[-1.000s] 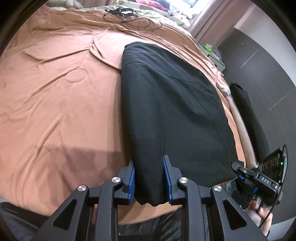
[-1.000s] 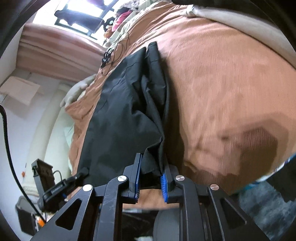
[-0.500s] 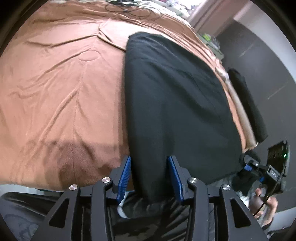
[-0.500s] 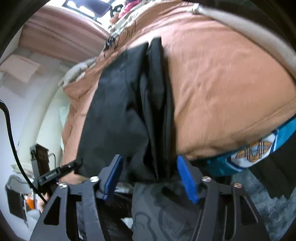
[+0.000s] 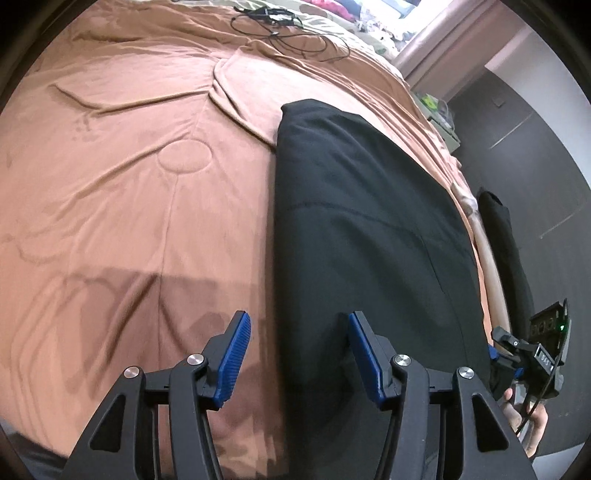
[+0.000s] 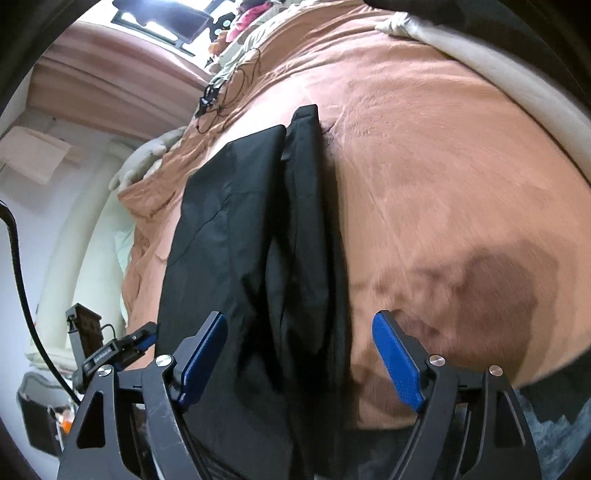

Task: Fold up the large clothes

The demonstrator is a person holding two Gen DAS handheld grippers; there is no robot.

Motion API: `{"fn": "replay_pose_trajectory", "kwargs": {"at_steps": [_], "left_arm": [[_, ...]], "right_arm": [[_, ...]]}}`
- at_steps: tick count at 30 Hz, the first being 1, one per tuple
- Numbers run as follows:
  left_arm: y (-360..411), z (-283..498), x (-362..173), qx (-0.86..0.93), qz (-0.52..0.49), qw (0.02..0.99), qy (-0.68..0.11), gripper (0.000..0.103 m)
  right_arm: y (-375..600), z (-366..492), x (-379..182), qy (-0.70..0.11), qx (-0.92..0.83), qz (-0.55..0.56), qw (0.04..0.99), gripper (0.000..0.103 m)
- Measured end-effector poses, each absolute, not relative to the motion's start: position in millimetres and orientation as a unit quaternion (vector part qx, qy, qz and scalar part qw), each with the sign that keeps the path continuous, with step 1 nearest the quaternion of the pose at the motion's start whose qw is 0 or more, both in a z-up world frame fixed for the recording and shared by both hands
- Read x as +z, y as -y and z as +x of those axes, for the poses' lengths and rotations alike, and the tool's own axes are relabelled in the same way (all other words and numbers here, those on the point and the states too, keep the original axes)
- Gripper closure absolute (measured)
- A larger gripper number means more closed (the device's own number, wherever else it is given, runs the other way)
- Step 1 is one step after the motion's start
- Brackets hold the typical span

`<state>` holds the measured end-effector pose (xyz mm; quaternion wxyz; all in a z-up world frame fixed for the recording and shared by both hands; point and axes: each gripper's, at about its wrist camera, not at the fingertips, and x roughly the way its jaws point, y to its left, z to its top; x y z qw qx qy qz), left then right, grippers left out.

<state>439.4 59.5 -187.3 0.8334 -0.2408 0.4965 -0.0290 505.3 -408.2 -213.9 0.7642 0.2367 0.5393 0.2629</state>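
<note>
A large black garment [image 5: 362, 229] lies folded lengthwise on the brown bedspread [image 5: 129, 184], its near end hanging over the bed's front edge. My left gripper [image 5: 299, 354] is open, its blue pads either side of the garment's left edge, not gripping it. In the right wrist view the garment [image 6: 251, 236] shows as a long strip with layered folds on its right side. My right gripper [image 6: 299, 358] is open wide above the near end, holding nothing. The other gripper shows at each view's side [image 5: 532, 354] [image 6: 110, 350].
A tangle of black cable [image 5: 288, 33] lies at the far end of the bed. A dark rolled item [image 5: 506, 251] and a pale bed edge lie to the right. A dark wardrobe wall [image 5: 546, 155] stands beyond. Pillows and clothes are at the bed's head [image 6: 236, 33].
Both grippers were shut on the garment's near end one second ago. They have opened and let it go, and the garment now lies flat on the bed.
</note>
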Motion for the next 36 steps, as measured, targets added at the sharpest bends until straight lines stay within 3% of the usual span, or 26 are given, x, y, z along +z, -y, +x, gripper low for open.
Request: {"fn": "replay_pose_trajectory", "kwargs": {"at_steps": [12, 27, 28, 29, 31, 33, 36], "left_arm": [[-61.2, 505.1, -196.7, -0.038, -0.237, 0.835, -0.495, 0.046], [-59.9, 534.1, -200.4, -0.042, -0.225, 0.837, -0.496, 0.046], [-59.3, 534.5, -200.1, -0.041, -0.225, 0.838, -0.496, 0.046], [-58.5, 534.1, -199.4, -0.039, -0.224, 0.838, -0.496, 0.046], [-56.2, 533.9, -197.4, -0.04, -0.222, 0.84, -0.493, 0.046], [-51.7, 532.2, -194.5, -0.045, -0.212, 0.844, -0.49, 0.046], [-44.9, 531.4, -188.9, -0.055, -0.198, 0.851, -0.484, 0.046]], "right_arm": [[385.3, 571.8, -230.7, -0.558, 0.291, 0.247, 0.737, 0.022], [362.1, 623.1, -240.3, -0.565, 0.315, 0.249, 0.72, 0.022], [360.7, 624.5, -238.7, -0.563, 0.317, 0.247, 0.722, 0.025], [359.6, 626.0, -235.6, -0.557, 0.321, 0.245, 0.726, 0.045], [362.2, 628.4, -232.8, -0.55, 0.326, 0.261, 0.723, 0.067], [372.0, 628.2, -236.5, -0.55, 0.324, 0.285, 0.715, 0.073], [377.3, 624.4, -238.5, -0.551, 0.319, 0.263, 0.725, 0.073]]}}
